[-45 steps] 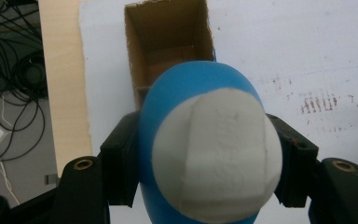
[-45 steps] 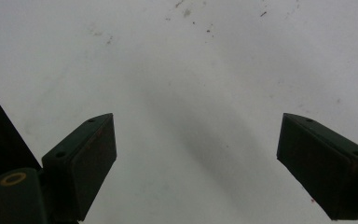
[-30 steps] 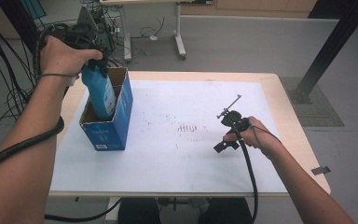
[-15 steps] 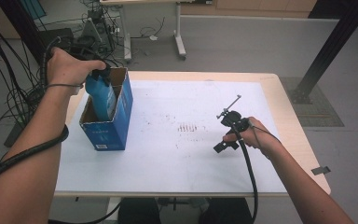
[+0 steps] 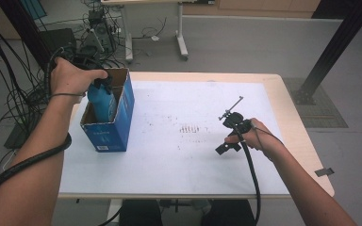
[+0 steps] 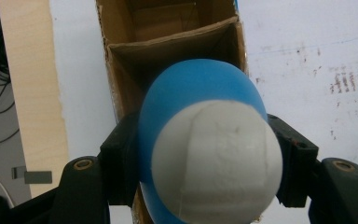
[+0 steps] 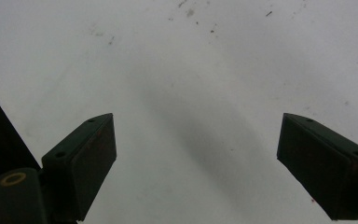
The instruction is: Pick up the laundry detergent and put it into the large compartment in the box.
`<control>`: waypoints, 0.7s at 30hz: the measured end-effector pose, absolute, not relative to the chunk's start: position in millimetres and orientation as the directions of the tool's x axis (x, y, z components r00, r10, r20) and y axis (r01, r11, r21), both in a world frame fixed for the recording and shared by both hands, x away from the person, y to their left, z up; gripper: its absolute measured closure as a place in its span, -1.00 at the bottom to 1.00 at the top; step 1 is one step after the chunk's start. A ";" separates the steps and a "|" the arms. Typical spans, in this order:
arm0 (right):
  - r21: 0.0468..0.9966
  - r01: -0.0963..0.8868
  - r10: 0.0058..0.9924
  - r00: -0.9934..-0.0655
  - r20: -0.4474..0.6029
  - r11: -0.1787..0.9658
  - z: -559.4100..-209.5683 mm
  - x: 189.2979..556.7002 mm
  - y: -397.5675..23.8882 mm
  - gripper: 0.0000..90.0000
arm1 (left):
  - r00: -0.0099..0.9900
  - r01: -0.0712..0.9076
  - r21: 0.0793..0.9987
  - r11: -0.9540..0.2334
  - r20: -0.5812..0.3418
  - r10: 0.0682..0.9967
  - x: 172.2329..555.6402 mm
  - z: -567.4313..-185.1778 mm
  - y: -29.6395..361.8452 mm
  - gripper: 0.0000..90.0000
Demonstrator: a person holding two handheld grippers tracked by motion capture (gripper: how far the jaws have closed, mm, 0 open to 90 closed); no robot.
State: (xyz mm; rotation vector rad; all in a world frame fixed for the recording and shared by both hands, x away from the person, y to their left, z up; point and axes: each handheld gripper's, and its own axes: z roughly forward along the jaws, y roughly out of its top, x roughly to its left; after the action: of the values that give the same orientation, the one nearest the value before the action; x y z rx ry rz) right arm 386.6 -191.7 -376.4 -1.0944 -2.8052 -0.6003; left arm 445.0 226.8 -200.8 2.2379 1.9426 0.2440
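A blue bottle (image 5: 102,102) with a white cap (image 6: 216,163) stands upright, partly sunk into the near compartment of an open blue cardboard box (image 5: 107,135). My left gripper (image 5: 98,86) is shut on the bottle, one black jaw pressing on each side just under the cap in the left gripper view; the hand covers most of the gripper in the high view. A cardboard divider (image 6: 172,39) splits the box (image 6: 121,88) inside. My right gripper (image 5: 225,134) rests low over the white table sheet (image 5: 179,160) at the right, open, with nothing between its jaws (image 7: 196,158).
The box stands at the table's left edge. The white sheet carries faint reddish marks (image 5: 191,129) in the middle. A wooden border (image 5: 301,141) runs round the sheet. Cables (image 5: 9,94) and another table's legs (image 5: 181,42) lie on the floor beyond.
My left hand has come down and the blue bottle has sunk deeper into the box. The right hand and its gripper have stayed where they were.
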 end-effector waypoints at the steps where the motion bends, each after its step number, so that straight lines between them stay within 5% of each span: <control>1: 0.331 0.665 0.637 -0.743 0.206 0.670 -376.5 386.6 -191.7 -0.75 | 0.139 0.963 0.233 -0.138 0.014 0.990 445.1 -201.9 227.0 -0.16; 21: 0.331 0.668 0.639 -0.740 0.208 0.666 -378.6 385.8 -192.2 -0.75 | 0.126 0.972 0.200 -0.125 0.008 0.992 445.1 -228.7 228.8 -0.16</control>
State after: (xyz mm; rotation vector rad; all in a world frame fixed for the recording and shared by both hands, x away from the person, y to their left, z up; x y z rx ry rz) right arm 385.8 -192.2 -378.6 -1.1004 -2.8000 -0.6019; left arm 445.1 228.8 -228.7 2.2431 1.9747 0.2094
